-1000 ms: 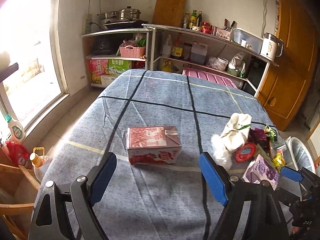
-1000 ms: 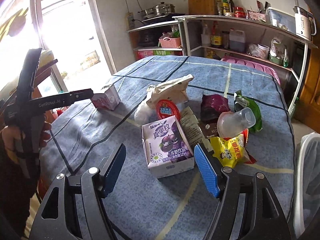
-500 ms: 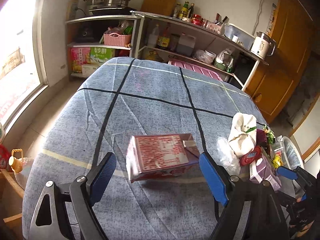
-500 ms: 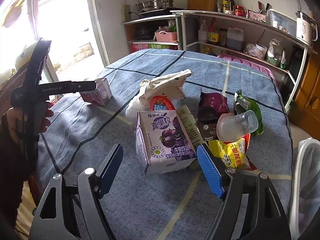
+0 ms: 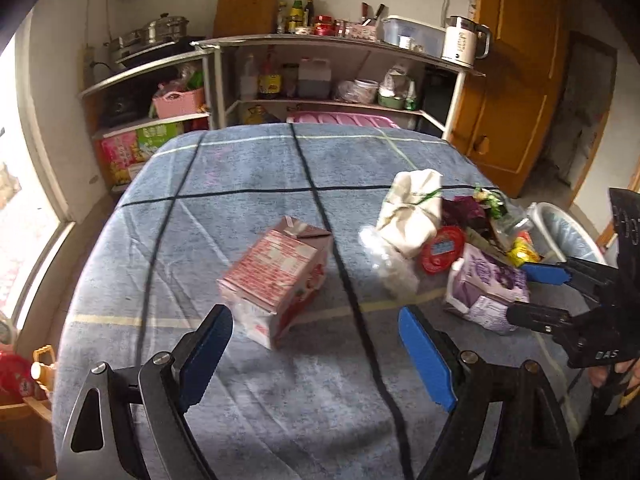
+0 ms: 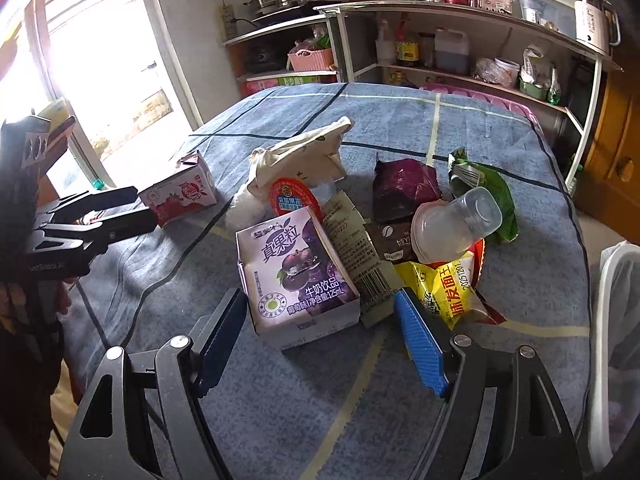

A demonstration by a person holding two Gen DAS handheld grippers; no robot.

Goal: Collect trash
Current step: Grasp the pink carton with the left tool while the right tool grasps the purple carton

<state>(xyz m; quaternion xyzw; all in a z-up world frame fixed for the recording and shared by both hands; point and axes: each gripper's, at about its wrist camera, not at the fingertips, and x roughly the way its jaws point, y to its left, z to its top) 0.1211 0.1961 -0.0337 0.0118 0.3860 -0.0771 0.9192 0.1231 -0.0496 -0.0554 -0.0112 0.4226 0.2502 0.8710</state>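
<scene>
Nothing collected yet: both jaws wide open and empty, left gripper (image 5: 316, 354) short of red carton (image 5: 276, 280), right gripper (image 6: 320, 336) straddling purple carton (image 6: 298, 276), wrapper pile (image 6: 440, 248) untouched on bench (image 6: 532, 292).

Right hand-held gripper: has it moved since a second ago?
Yes. The right hand-held gripper has advanced toward the purple milk carton on the tablecloth. The carton's base now sits between the open fingers; earlier it lay ahead of them.
</scene>
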